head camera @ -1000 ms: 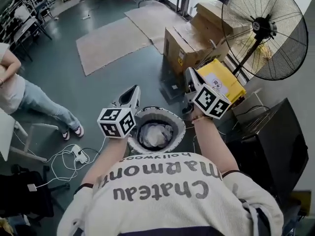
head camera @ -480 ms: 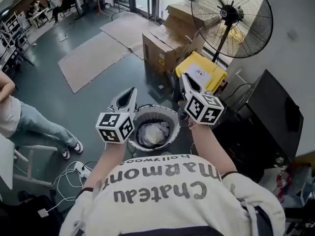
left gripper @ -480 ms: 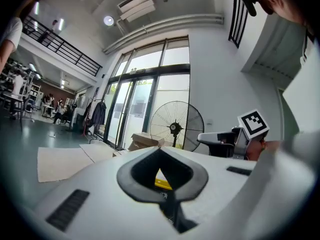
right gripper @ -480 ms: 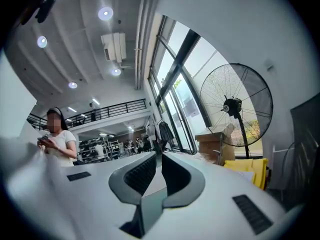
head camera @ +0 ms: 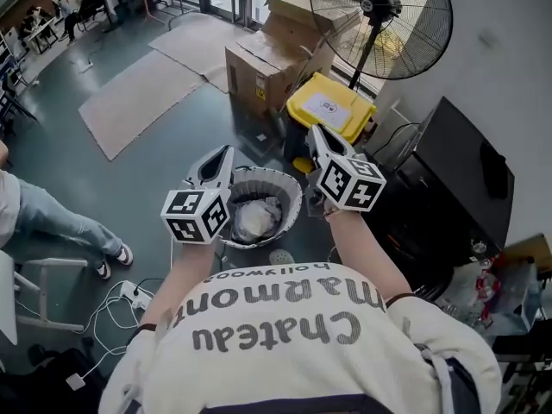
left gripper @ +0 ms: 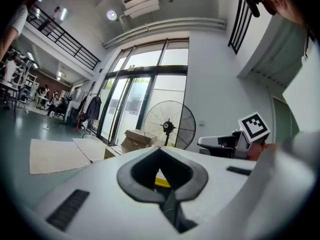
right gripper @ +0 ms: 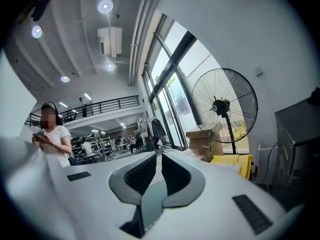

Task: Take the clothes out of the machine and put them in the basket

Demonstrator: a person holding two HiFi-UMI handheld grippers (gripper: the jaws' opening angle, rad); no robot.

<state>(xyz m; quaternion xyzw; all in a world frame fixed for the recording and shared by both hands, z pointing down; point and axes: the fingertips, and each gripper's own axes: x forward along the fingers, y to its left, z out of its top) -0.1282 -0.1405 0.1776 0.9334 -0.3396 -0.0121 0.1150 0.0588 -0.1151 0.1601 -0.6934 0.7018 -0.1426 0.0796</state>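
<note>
In the head view a round white basket (head camera: 291, 198) stands on the grey floor with pale crumpled clothes (head camera: 254, 218) inside. My left gripper (head camera: 226, 152) hangs over the basket's left rim, its jaws together and nothing held. Above the right rim is my right gripper (head camera: 312, 133), also shut and empty. The left gripper view shows its jaw tips (left gripper: 159, 149) meeting, with the right gripper's marker cube (left gripper: 254, 127) off to the right. In the right gripper view the jaws (right gripper: 161, 155) leave only a thin slit. A black boxy unit (head camera: 448, 188) stands to the right.
A big standing fan (head camera: 379, 20), cardboard boxes (head camera: 259, 67) and a yellow bin (head camera: 332, 110) are beyond the basket. A person's legs (head camera: 52, 218) are at the left, with a power strip and cables (head camera: 129, 296) on the floor. Two mats (head camera: 129, 97) lie farther off.
The head view has swung right, so the fan, boxes and black unit sit further left. Both grippers shifted a little with it and stay shut above the basket.
</note>
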